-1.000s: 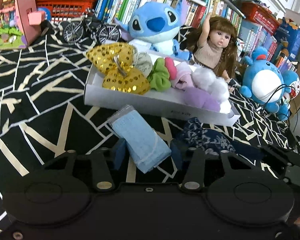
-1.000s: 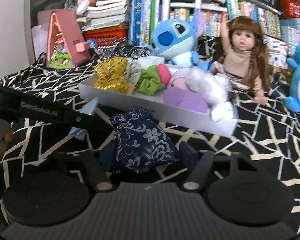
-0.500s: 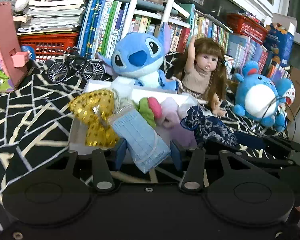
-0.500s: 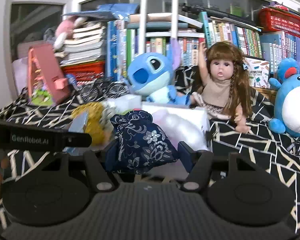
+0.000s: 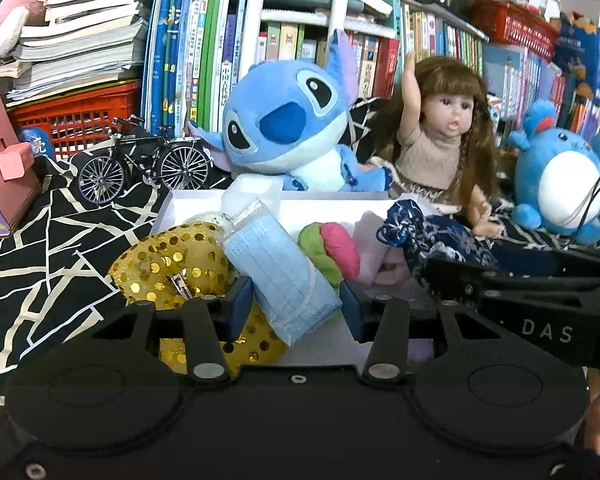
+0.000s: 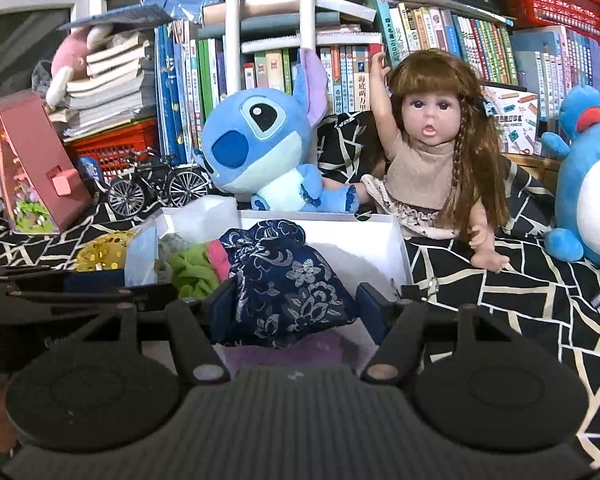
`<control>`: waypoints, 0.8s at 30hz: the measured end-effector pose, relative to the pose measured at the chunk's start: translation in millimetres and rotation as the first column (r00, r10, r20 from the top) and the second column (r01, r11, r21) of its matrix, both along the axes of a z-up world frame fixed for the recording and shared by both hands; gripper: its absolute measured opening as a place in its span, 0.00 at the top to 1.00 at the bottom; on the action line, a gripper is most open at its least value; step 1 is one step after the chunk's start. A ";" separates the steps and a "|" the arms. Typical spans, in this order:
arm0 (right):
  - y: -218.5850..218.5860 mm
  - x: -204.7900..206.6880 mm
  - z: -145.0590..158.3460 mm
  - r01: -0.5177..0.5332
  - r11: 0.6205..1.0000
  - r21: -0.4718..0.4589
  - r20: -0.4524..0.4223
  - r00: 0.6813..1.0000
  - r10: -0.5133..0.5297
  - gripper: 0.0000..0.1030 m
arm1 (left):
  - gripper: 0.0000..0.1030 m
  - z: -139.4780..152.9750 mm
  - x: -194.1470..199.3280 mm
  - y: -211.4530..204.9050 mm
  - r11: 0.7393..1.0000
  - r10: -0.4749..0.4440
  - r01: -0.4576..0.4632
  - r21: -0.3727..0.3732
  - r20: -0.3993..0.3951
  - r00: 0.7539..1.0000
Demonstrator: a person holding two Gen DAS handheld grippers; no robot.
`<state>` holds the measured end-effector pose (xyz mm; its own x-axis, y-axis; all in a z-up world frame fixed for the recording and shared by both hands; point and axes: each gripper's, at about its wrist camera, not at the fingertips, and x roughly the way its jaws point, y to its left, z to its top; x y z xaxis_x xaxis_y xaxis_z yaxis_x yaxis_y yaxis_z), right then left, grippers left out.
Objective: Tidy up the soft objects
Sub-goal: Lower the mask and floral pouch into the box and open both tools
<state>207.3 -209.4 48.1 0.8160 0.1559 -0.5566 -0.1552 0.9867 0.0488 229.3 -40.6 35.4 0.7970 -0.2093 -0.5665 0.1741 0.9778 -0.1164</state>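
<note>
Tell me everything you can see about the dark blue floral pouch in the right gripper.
The dark blue pouch looks like satin brocade with a pale woven flower pattern. Its gathered, ruffled mouth points up and away from the camera, and its body looks plump. The right gripper is shut on it, pads pressing its sides, so it hangs above the white box, touching nothing else visible. In the left wrist view it shows at the right, beside the pink and green scrunchies.

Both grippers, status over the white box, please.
Left gripper shut on blue mask pack. Right gripper shut on navy floral pouch. Both above white box; box crowded, no blocker.
</note>
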 end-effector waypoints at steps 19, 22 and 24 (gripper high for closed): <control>-11.6 10.5 -6.5 0.042 0.992 0.121 -0.064 0.997 -0.035 0.21 | 0.29 -3.5 5.1 7.8 0.998 0.051 -0.052 -0.041 -0.025 0.998; -16.2 6.5 -3.0 0.047 0.988 0.144 -0.061 0.997 -0.039 0.19 | 0.21 1.3 0.5 11.9 0.997 0.058 -0.059 -0.047 -0.018 0.998; -16.4 3.9 0.2 0.044 0.989 0.139 -0.051 0.998 -0.037 0.18 | 0.19 4.6 -2.1 13.9 0.997 0.057 -0.058 -0.051 -0.014 0.998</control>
